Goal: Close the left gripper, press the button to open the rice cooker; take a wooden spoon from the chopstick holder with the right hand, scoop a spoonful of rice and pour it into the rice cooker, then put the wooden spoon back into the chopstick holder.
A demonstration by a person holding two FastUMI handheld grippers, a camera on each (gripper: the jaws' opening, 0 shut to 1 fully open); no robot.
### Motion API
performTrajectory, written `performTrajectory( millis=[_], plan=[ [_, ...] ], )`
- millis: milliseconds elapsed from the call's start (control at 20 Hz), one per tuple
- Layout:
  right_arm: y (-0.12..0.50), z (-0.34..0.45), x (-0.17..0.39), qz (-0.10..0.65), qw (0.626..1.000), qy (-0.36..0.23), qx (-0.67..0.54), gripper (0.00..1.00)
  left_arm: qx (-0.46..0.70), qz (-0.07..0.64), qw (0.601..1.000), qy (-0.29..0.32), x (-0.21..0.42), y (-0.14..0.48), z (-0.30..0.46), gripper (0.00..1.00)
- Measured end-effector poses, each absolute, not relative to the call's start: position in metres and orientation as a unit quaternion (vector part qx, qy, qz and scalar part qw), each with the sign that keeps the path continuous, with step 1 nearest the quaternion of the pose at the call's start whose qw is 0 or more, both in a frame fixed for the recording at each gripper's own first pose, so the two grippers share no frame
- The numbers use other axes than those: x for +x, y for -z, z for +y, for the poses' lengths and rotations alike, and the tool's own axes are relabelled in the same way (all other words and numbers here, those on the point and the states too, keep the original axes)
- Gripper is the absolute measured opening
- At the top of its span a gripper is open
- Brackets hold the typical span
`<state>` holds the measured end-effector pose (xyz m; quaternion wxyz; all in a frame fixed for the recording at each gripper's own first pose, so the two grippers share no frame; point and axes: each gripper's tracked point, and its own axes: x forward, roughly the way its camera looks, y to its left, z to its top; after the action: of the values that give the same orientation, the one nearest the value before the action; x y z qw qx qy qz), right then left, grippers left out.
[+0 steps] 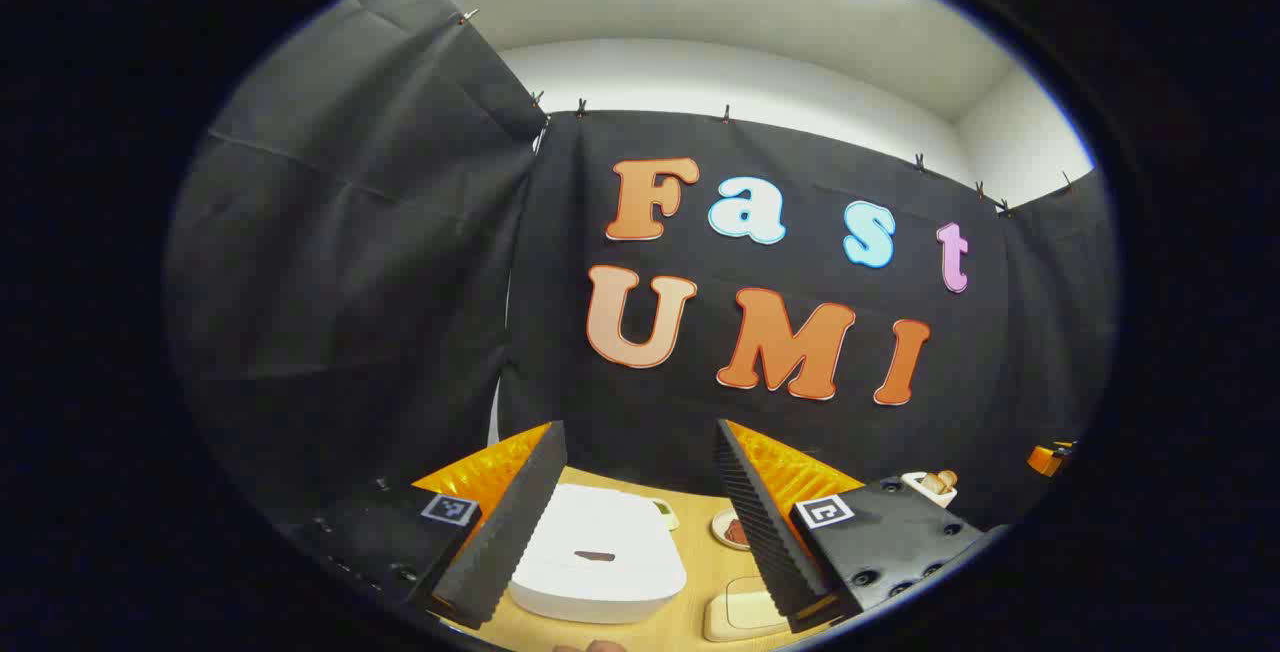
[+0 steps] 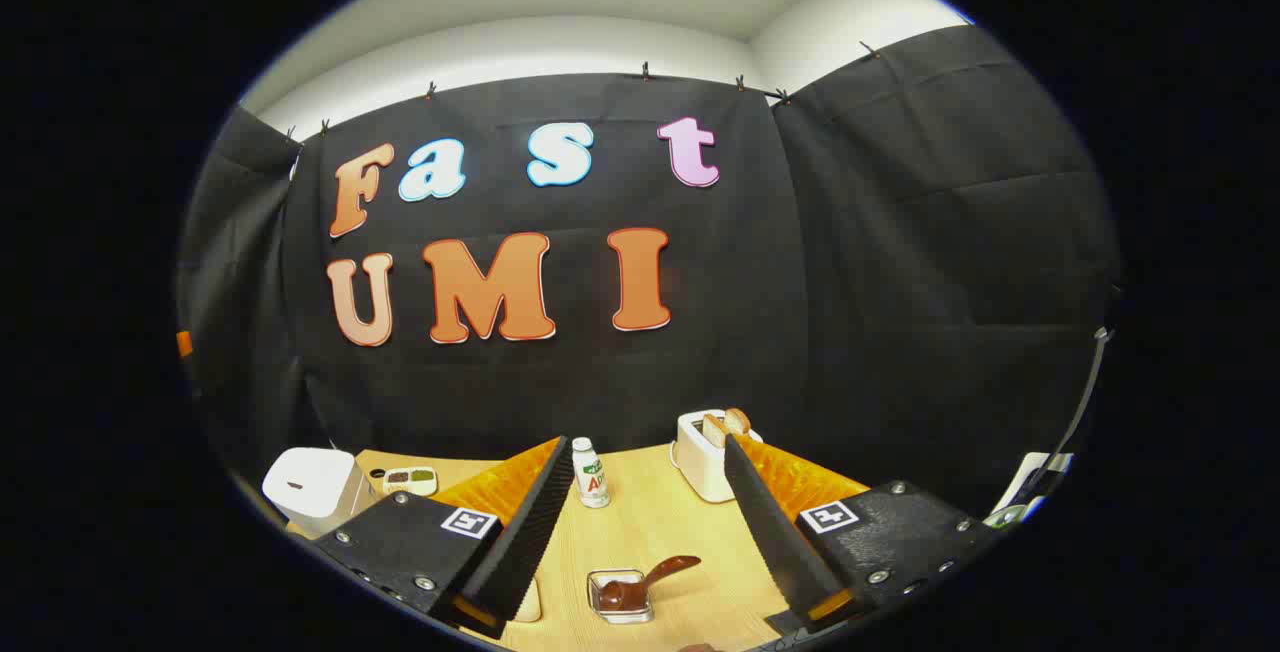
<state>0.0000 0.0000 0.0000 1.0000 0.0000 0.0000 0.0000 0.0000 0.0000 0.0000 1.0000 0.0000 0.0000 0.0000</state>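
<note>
Left gripper: seen in the left gripper view, its two black ribbed fingers are spread wide apart and hold nothing; it hangs above the wooden table.
Rice cooker: white, lid down, sitting on the table between and below the left gripper's fingers; a small dark mark shows on top of the lid. In the right gripper view the rice cooker stands at the far left of the table.
Small dish: round, pale, with something brown in it, just to the right of the rice cooker and partly hidden behind the right-hand finger.
Cream pad: a flat, rounded-square piece lying on the table at the near edge, to the right of the rice cooker.
Tray: a small pale tray with dark contents, just right of the rice cooker in the right gripper view.
Right gripper: its fingers are also set wide apart with nothing between them, raised over the middle of the table.
Bottle: small, white, with a green and red label, standing upright behind the gap between the fingers.
Wooden spoon: dark brown, its bowl resting in a small clear square container and its handle tilted up to the right; it lies on the table between the right gripper's fingers, touching neither.
Toaster: white, with two slices of bread sticking out of the top, at the back of the table beside the right-hand finger.
</note>
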Motion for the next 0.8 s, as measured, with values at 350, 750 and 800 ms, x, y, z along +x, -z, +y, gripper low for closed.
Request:
performTrajectory(
  millis=[350,750,800],
  plan=[
    [-0.002,-0.010,-0.008,0.008,1.000,-0.004,-0.021,0.95,0.002,0.012,1.000,-0.006,-0.008,0.014,-0.003,0.99],
    [-0.005,-0.018,-0.009,-0.001,0.999,0.013,-0.031,0.95,-0.001,0.006,1.000,0.022,0.001,0.010,-0.021,1.00],
    [-0.007,-0.018,-0.009,-0.004,1.000,0.012,-0.027,0.95,-0.002,0.006,1.000,0.021,0.003,0.011,-0.020,0.99]
  ],
)
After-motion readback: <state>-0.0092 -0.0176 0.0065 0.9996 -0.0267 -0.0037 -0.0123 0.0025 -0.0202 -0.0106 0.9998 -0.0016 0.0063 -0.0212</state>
